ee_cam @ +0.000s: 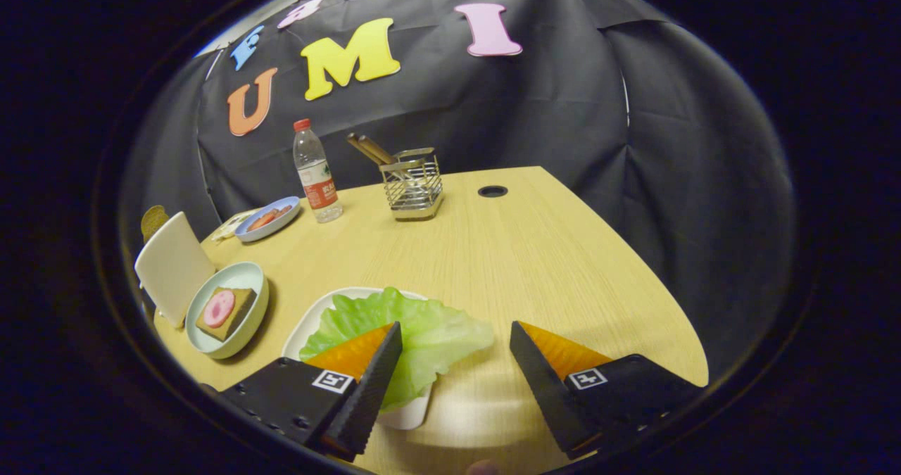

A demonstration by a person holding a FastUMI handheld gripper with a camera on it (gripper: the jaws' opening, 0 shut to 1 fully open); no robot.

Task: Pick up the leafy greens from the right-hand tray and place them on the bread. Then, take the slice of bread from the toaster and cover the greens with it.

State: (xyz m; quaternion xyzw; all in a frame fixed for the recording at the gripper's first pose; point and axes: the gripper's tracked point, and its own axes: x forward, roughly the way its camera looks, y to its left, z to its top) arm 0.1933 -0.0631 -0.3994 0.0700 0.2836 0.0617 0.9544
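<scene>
A light green lettuce leaf [415,327] lies on a white tray [313,320] on the wooden table. My gripper [456,341] is open above it. The left finger [366,369] overlaps the leaf, the right finger [549,369] stands over bare table beside the tray, and the leaf's right edge reaches into the gap between them. To the left, a pale green bowl [246,278] holds a slice of bread [236,313] with a pink round slice [219,308] on top. Beyond the bowl stands a white toaster [172,264] with a brown bread slice [153,219] sticking out of it.
At the back of the table [535,250] a blue plate [281,218] holds red slices, next to a plastic bottle [317,172] with a red cap. A wire holder [413,183] with chopsticks stands further right, near a round cable hole [492,191].
</scene>
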